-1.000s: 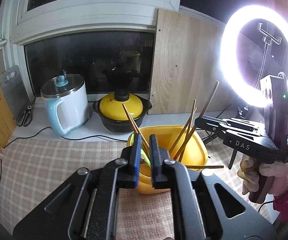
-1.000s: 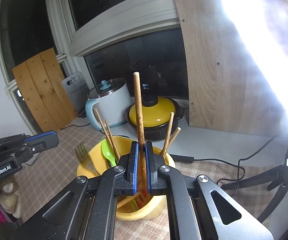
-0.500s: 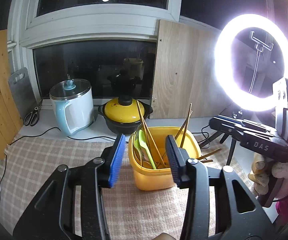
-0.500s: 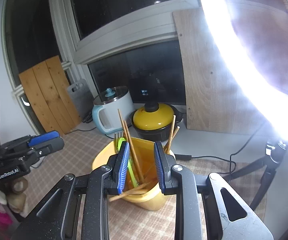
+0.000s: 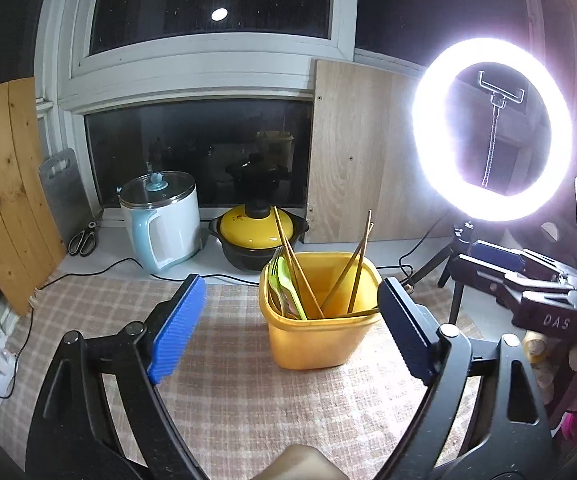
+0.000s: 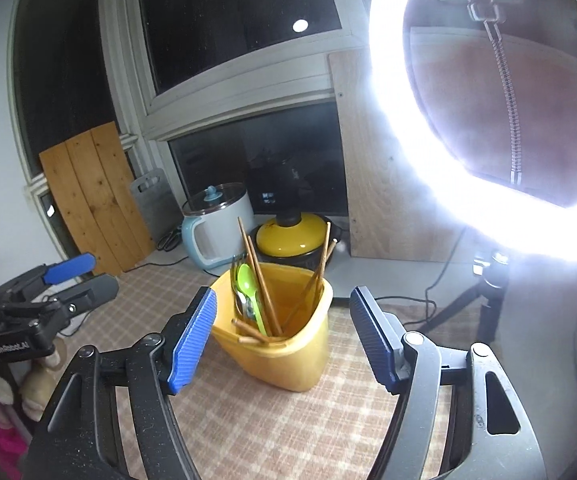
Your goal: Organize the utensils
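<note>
Over on the far left, the wooden planks (image 5: 4, 184) leaning on the wall run out of the frame, and the grey cutting board (image 5: 62, 192) and scissors (image 5: 83, 240) beside them sit in dim light. The window behind is black, so nothing outside can be made out. The pale blue kettle (image 5: 164, 224) and the yellow-lidded pot (image 5: 258, 236) stand on the sill; the pot's right side is partly hidden behind the chopsticks.

The left gripper (image 5: 292, 332) is spread wide, its blue pads apart on either side of the yellow container (image 5: 320, 340) without touching it, holding nothing. The right gripper (image 6: 284, 336) is likewise released and bare, its pads flanking the same container from a slightly higher angle. Each one shows at the edge of the other's view, only partly in frame.

The container stands upright on the checked tablecloth (image 5: 248, 400), near the middle of the table, in front of the pot. Inside it, a green spoon (image 6: 248, 284) and a fork (image 6: 237, 264) lean against the left wall; the fork's lower half is buried behind the spoon. Wooden chopsticks (image 5: 294, 264) slant out in two bunches, left and right, and a couple lie low across the front rim. How many there are is hard to count.

On the right, the ring light (image 5: 492, 128) glares so strongly that it washes out what lies around it; its tripod (image 5: 454, 280) stands on the table edge.
</note>
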### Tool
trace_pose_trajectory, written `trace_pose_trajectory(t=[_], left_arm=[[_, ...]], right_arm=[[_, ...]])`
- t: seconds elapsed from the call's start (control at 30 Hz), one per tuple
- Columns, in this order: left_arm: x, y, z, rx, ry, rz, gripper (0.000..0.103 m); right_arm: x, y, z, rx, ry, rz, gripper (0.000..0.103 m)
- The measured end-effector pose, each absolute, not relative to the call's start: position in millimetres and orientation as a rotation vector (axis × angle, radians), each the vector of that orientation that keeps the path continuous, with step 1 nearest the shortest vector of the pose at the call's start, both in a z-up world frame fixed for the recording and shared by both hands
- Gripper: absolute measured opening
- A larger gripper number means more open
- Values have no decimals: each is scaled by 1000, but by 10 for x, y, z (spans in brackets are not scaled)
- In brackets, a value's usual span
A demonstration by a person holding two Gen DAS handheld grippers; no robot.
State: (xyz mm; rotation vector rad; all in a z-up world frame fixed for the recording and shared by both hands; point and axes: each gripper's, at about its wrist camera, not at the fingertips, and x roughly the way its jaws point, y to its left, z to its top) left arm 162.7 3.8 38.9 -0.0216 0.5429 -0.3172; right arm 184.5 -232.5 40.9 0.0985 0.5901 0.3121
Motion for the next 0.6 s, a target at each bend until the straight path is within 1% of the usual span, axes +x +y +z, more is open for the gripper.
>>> trace_pose_trajectory(t=[0.03,0.1,0.17,0.43,0.6], left_arm=[[1612,37,396,-22,545,-311,91],[1580,38,401,-24,546,-292,94],[1545,38,406,-21,542,-276,97],[1488,43,385,9,554,-214,99],[1481,79,350,-3,561,-194,101]], right_arm=[[1817,-2324,408,94,593,304,75],[1764,-2333,407,94,589,288,81],[1720,-2333,404,92,591,274,81],[1578,-2365,395,106,592,211,81],[1519,-2425,375,128,595,176,81]])
